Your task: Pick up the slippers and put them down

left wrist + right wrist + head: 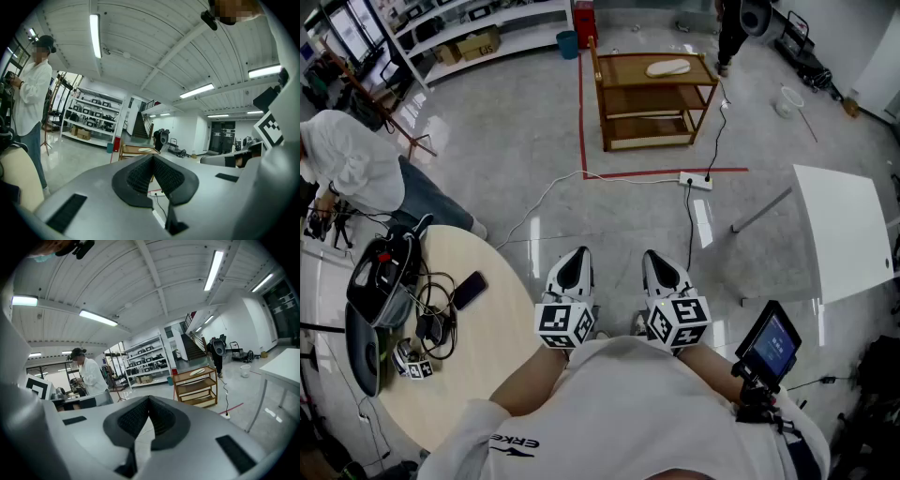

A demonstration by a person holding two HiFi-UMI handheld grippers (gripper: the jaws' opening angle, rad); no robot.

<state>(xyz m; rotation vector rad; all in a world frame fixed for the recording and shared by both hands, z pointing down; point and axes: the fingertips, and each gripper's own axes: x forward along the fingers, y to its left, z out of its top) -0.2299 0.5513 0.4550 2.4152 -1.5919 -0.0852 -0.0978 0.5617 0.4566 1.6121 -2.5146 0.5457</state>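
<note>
A pale slipper (667, 67) lies on the top shelf of a wooden rack (613, 98) far across the floor. It also shows small in the left gripper view, slipper (146, 150), and in the right gripper view, slipper (198, 371) on the rack (197, 387). I hold both grippers close to my chest, far from the rack. My left gripper (577, 253) and my right gripper (654, 255) sit side by side and point toward it. The left gripper (153, 157) is shut with nothing between its pads. The right gripper (149, 399) is shut and empty too.
A round table (492, 352) at my left carries a phone (469, 290), cables and a black device. A person in white (352, 164) stands beyond it. A white table (844, 230) is at the right, with a power strip (696, 180) and red floor tape (581, 103) ahead.
</note>
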